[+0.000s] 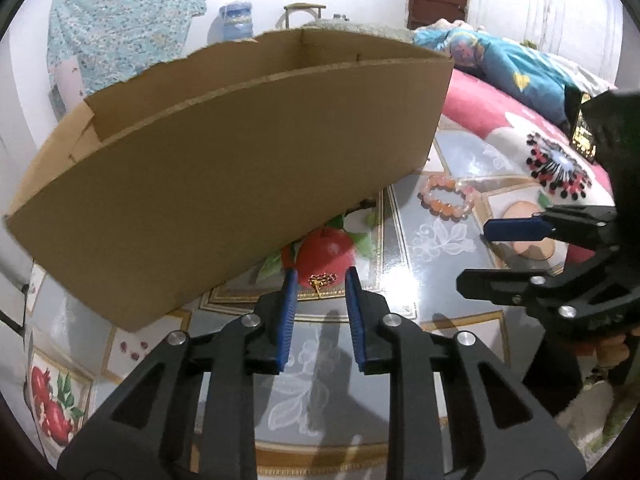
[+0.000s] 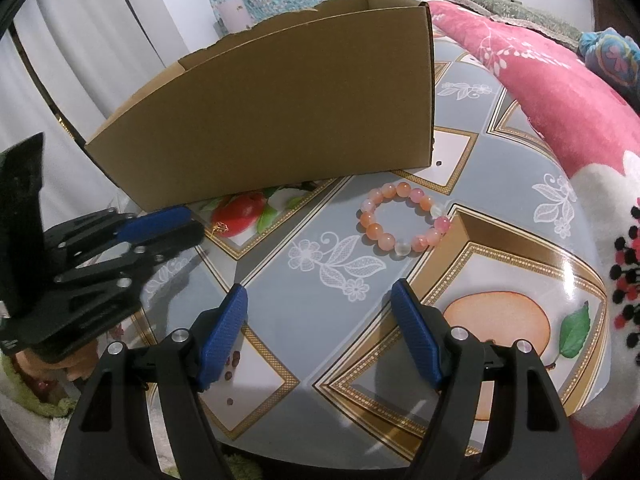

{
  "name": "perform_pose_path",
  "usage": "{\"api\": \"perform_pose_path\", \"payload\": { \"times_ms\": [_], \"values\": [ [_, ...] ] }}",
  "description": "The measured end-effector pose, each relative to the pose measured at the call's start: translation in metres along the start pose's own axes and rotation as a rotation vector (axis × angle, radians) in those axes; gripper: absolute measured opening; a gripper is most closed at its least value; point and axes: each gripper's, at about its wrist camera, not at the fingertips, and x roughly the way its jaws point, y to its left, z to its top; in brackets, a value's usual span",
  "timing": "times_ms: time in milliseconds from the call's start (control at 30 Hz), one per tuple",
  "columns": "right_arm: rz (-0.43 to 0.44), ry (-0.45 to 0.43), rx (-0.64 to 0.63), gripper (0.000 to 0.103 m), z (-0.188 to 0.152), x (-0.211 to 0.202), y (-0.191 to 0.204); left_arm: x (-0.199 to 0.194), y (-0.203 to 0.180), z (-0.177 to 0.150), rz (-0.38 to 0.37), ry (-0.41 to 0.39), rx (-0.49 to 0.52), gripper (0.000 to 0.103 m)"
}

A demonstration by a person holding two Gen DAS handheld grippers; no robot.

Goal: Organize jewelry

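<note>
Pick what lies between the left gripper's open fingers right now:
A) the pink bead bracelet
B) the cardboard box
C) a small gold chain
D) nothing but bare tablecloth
C: the left gripper is open with the gold chain lying just between its fingertips, on the tablecloth's printed red fruit; the bead bracelet lies apart, ahead of the right gripper.

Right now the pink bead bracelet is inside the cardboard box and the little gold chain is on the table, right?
Not quite. The bead bracelet lies on the table, outside the cardboard box, as the right wrist view shows. The little gold chain is on the table, as you said.
</note>
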Motion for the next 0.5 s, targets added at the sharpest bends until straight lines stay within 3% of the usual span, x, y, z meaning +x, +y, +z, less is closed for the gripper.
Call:
{"api": "perform_pose_path", "payload": {
  "times_ms": [100,267,500],
  "values": [
    [0.000,0.000,0.000,0.073,0.000,0.000,0.000,0.010,-0.001,0.000,0.006,0.027,0.015,0.022],
    [0.000,0.000,0.002,0.073,0.000,0.000,0.000,0.016,-0.005,0.000,0.015,0.037,0.063,0.001],
    [0.008,-0.003,0.005,0.073,0.000,-0.001,0.000,0.011,-0.007,-0.004,0.018,0.030,0.078,0.000]
  ]
}}
